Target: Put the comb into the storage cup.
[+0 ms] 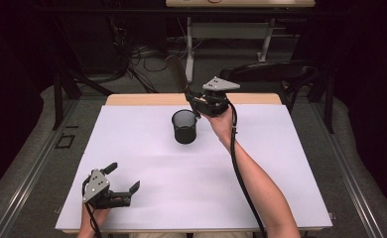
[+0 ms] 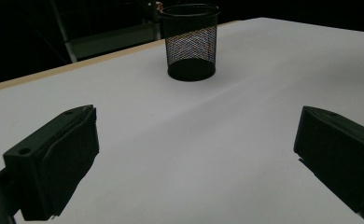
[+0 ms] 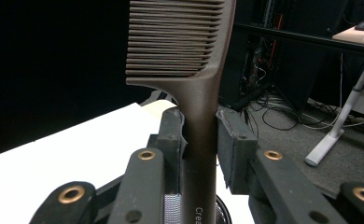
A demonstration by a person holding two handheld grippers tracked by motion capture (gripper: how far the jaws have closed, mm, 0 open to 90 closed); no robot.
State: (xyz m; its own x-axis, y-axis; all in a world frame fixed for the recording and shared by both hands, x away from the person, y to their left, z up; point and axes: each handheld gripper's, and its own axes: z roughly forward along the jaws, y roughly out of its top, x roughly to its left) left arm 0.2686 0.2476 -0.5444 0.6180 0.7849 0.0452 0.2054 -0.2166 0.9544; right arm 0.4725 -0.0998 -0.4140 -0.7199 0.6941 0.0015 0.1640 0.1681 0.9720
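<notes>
A black mesh cup [image 1: 184, 127] stands upright on the white table [image 1: 191, 173], toward its far middle. Just behind and above the cup, my right gripper [image 1: 193, 99] is shut on the handle of a dark brown comb [image 1: 177, 73], whose toothed end sticks up and away past the table's far edge. In the right gripper view the comb [image 3: 189, 56] rises between the two pads, and the mesh cup [image 3: 171, 205] lies below the jaws. My left gripper [image 1: 124, 177] rests near the front left corner, open and holding nothing. The left gripper view shows the cup [image 2: 191, 44] far ahead of it.
A dark chair [image 1: 276, 72] stands behind the table at the right. Beyond it are a desk's white legs [image 1: 189, 49] and loose cables [image 1: 142, 54] on the floor. A wooden strip [image 1: 147, 99] marks the table's far edge.
</notes>
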